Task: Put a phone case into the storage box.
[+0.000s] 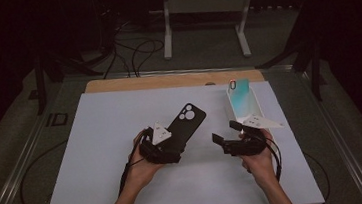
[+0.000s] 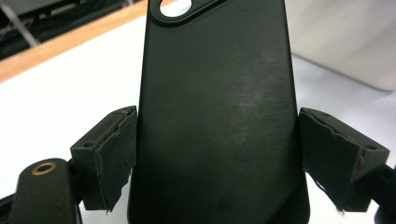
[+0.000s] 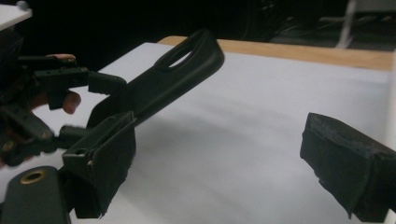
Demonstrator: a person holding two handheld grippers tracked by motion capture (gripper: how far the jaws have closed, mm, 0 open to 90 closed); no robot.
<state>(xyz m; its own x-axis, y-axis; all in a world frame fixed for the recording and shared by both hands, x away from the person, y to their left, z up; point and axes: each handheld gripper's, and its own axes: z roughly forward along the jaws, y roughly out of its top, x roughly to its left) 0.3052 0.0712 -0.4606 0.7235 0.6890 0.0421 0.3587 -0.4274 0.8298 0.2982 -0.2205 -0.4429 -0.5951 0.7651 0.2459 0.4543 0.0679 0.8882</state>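
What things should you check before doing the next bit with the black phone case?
1. Left gripper jaws pressing both sides of the black phone case: ok.
2. Case lifted off the white mat: ok, the right gripper view shows its camera end raised.
3. Right gripper open with nothing between its jaws: ok.
4. Phone within reach beside the right gripper: ok.
5. Case's open side turned toward the phone: cannot tell.

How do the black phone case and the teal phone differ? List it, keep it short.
1. Colour: the black phone case is matt black; the teal phone has a glossy teal back.
2. Hold: the case sits clamped between the left tongs, lifted off the white board; the phone is held by neither tongs, beyond the open right tongs.
3. Camera area: the case has open cutouts.

Both are phone-shaped slabs.
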